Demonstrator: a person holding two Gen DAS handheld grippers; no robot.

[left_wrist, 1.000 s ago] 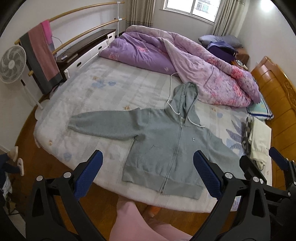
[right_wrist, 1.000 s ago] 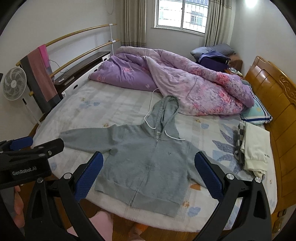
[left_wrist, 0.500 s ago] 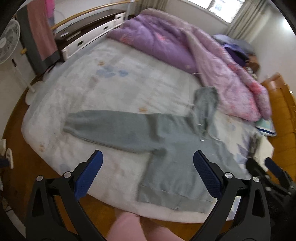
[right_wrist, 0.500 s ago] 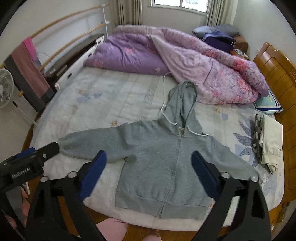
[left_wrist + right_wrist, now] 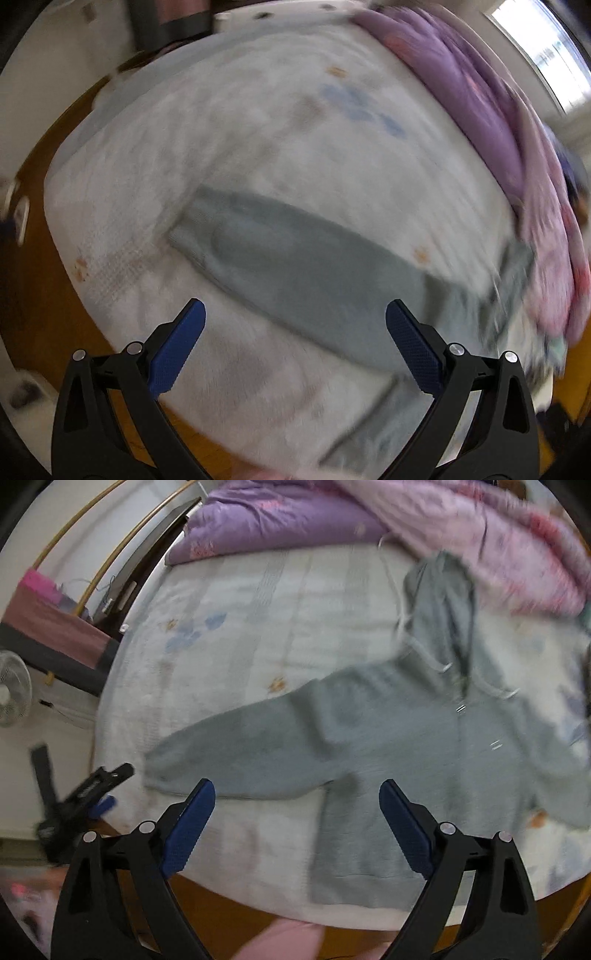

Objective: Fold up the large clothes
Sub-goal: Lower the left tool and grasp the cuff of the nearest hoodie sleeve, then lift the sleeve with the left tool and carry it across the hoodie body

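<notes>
A grey zip-up hoodie (image 5: 388, 746) lies flat on the white bed sheet (image 5: 258, 609), front up, hood toward the quilt. Its left sleeve (image 5: 295, 266) stretches out toward the bed's left edge and fills the middle of the blurred left wrist view. My left gripper (image 5: 295, 347) is open and empty, above the sleeve. It also shows in the right wrist view (image 5: 85, 797), beside the sleeve cuff. My right gripper (image 5: 297, 823) is open and empty, above the armpit where sleeve meets body.
A purple and pink quilt (image 5: 369, 524) is heaped at the far side of the bed. A fan (image 5: 13, 694) and a rail with a draped towel (image 5: 55, 627) stand left of the bed. Wooden floor (image 5: 29, 295) borders the near bed edge.
Both grippers have swung left and dropped closer to the bed. The left one now looks down on the left sleeve, the right one on the sleeve and body. Both stay open.
</notes>
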